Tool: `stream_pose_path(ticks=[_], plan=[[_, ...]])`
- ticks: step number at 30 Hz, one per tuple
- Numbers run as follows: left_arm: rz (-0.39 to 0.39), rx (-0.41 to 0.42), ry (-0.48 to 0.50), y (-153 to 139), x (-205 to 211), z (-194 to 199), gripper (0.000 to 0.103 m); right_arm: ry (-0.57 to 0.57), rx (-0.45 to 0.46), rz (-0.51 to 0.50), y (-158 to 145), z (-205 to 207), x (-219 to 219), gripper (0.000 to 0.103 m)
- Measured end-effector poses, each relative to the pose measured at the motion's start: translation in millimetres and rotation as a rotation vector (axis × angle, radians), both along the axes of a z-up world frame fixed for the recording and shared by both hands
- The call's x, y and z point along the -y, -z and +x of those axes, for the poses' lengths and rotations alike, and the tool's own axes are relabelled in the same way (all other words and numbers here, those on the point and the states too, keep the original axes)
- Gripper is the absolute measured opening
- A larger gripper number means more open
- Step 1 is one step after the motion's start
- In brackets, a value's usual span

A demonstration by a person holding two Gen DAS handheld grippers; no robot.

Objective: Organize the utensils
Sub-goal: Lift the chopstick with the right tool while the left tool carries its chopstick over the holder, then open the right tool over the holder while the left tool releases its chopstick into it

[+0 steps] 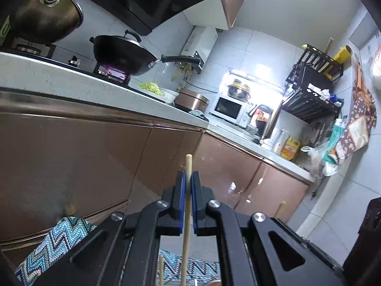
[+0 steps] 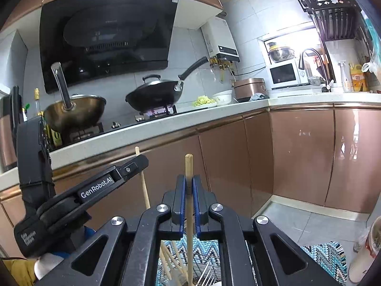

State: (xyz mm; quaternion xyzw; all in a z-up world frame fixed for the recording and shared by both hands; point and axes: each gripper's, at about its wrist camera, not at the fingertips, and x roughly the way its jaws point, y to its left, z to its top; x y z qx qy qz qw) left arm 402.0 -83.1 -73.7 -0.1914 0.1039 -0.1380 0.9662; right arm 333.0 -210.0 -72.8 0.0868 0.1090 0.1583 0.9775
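chopstick (image 1: 188, 166) stands upright, pinched in your left gripper (image 1: 188, 181), jaws nearly closed on it. your right gripper (image 2: 188, 186) clamps another chopstick (image 2: 189, 166) the same way. both are near the brown cabinets (image 2: 226, 157), below the counter (image 2: 166, 124).

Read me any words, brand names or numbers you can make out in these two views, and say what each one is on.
"GenRobot.AI": white lettering on the arm of the left gripper, seen from the right wrist view.
Small white print on that gripper's handle end: too small to read.
Range hood logo and sticker: blurred.
Water heater panel: unreadable.
Yellow bottle label: unreadable.
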Motion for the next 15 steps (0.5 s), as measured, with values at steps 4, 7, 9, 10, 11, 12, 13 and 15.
stream_pose_path(ticks=[4, 7, 9, 10, 11, 12, 13, 15], plan=[[0.012, 0.011, -0.05, 22, 5, -2, 0.004, 0.011, -0.009, -0.018, 12, 4, -3, 0.006], [0.007, 0.012, -0.064, 35, 3, -5, 0.004, 0.013, -0.02, -0.044, 24, 4, -8, 0.007], [0.011, 0.007, -0.068, 40, 2, -6, 0.006, 0.008, -0.037, -0.04, 32, 3, -9, 0.007], [0.012, 0.004, -0.069, 43, 0, -8, 0.006, 0.01, -0.044, -0.042, 36, 3, -9, 0.007], [0.015, -0.001, -0.068, 44, -1, -9, 0.006, 0.013, -0.055, -0.042, 39, 1, -9, 0.007], [0.018, -0.007, -0.069, 45, -3, -11, 0.008, 0.015, -0.064, -0.039, 42, 0, -8, 0.007], [0.017, -0.011, -0.072, 46, -6, -13, 0.012, 0.018, -0.07, -0.038, 43, -1, -7, 0.008], [0.013, -0.017, -0.078, 44, -11, -19, 0.022, 0.025, -0.081, -0.035, 44, -7, -6, 0.013]])
